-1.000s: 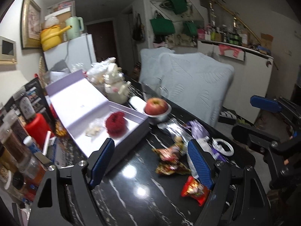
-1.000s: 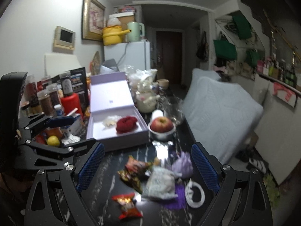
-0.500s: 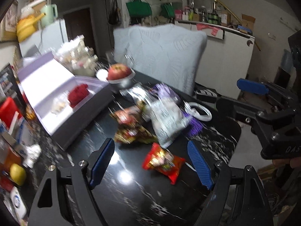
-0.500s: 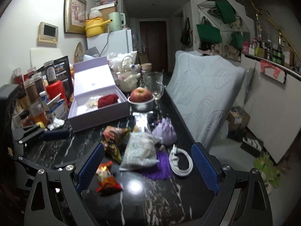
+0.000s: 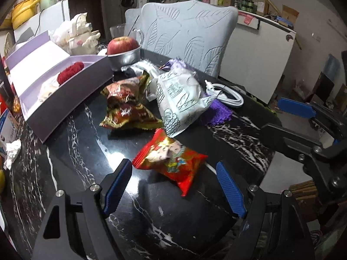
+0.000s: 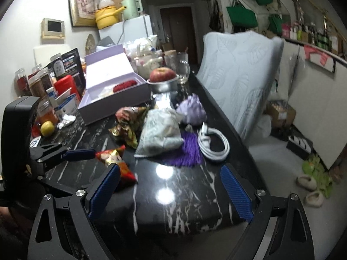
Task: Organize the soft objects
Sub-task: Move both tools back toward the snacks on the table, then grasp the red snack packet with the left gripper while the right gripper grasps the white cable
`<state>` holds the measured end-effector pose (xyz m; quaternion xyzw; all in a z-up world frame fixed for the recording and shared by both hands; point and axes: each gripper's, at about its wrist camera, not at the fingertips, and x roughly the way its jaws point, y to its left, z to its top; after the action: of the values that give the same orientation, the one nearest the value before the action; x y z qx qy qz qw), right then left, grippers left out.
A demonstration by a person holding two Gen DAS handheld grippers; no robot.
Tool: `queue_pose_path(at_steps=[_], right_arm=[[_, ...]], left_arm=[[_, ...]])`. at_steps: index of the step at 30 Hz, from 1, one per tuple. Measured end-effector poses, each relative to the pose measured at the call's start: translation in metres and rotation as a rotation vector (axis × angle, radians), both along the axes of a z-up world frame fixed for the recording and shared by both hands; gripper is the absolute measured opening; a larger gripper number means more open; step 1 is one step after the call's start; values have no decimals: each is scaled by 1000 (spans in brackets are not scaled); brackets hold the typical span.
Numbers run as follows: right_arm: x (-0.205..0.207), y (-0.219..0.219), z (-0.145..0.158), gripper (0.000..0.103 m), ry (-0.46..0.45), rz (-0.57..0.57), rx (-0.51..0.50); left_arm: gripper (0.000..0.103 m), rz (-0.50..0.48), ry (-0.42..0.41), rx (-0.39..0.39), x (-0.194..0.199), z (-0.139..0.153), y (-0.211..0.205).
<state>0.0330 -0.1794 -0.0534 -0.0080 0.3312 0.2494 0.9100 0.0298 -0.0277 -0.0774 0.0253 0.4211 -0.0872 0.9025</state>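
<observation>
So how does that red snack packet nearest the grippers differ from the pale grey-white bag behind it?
The red snack packet is smaller and brightly printed; the grey-white bag is larger, pale and puffier. The packet lies alone on the black table, while the bag rests partly on a purple cloth. Both are sealed, soft and lie flat.

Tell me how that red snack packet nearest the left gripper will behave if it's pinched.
The red snack packet looks puffy, so it's probably light and will crumple. Its glossy film may slip on the shiny table when nudged.
</observation>
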Motion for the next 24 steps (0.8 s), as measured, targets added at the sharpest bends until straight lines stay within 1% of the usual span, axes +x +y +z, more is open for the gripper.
queue_pose_path(at_steps=[6,8,13,15,16,17,19,21,24], right_arm=[[12,-10,-11,95,35,-52,14],[17,-13,-15,95,40,-76,9],[32,-15,-21,95,39,-110,3],[40,-15,-23,95,31,-120,-5],[43,-15,-24,94,32,-124,-13],[47,-15,-25,93,32,-133,-23],[57,-15,-26,86,25,-155,-38],[66,-15,-28,80,39,-164,-40],[81,-12,-33,78,58,-170,-50]], left_arm=[[80,13,47,-18,12,-17,2],[80,16,30,-8,14,-17,2],[80,14,10,-29,19,-18,2],[68,29,-11,16,19,-18,1],[60,24,-11,14,19,-17,1],[55,16,-3,1,20,-17,2],[53,6,-3,-3,20,-16,3],[52,-7,-9,-5,20,-16,4],[52,-13,-9,-31,21,-16,9]])
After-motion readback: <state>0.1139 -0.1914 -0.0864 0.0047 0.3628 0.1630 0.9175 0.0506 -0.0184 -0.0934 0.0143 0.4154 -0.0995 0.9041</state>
